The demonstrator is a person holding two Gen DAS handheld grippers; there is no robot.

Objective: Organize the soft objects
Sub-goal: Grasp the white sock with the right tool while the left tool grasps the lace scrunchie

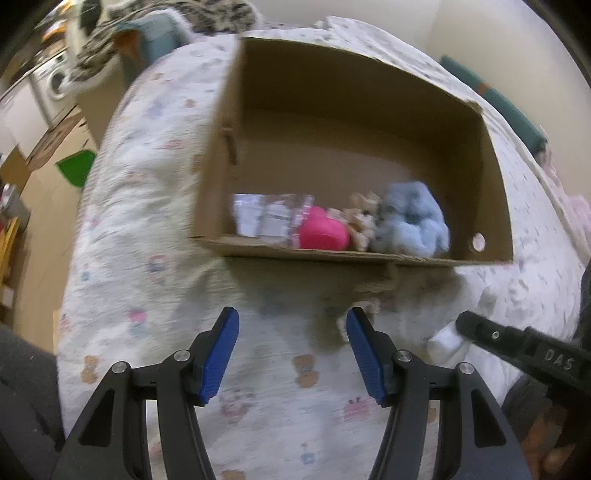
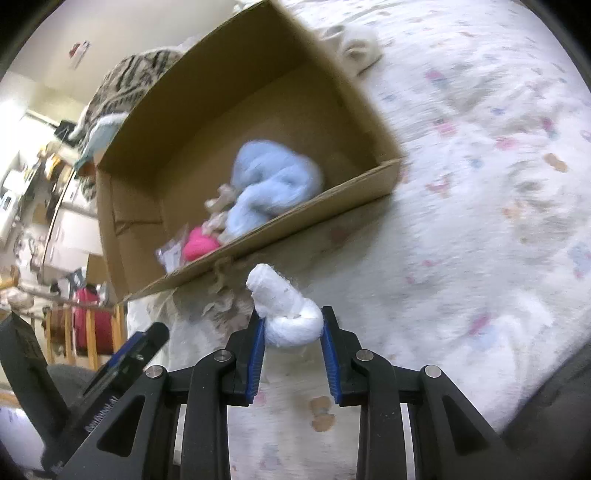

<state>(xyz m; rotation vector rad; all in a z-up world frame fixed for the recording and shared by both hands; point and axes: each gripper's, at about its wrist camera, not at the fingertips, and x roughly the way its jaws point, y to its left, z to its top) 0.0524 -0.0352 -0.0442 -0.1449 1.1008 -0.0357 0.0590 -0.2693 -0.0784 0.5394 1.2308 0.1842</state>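
An open cardboard box (image 1: 369, 122) (image 2: 155, 206) lies on a bed with a patterned quilt (image 1: 147, 221) (image 2: 480, 184). Inside it are a fluffy light-blue soft toy (image 1: 410, 221) (image 2: 273, 184), a small beige plush (image 1: 364, 221) (image 2: 219, 210), a pink round soft object (image 1: 323, 230) (image 2: 199, 245) and a clear plastic packet (image 1: 269, 218). My right gripper (image 2: 293, 326) is shut on a white rolled sock (image 2: 284, 310), just in front of the box's near wall. My left gripper (image 1: 291, 332) stands open over the quilt with nothing between its fingers. The right gripper's finger (image 1: 517, 343) shows at the left wrist view's right edge.
A white fluffy item (image 2: 356, 44) lies on the quilt beyond the box. A zebra-patterned blanket (image 1: 207, 18) (image 2: 136, 77) is piled at the bed's far end. Left of the bed are the floor, a green sheet (image 1: 75, 168), a washing machine (image 1: 55, 83) and a wooden chair (image 2: 88, 332).
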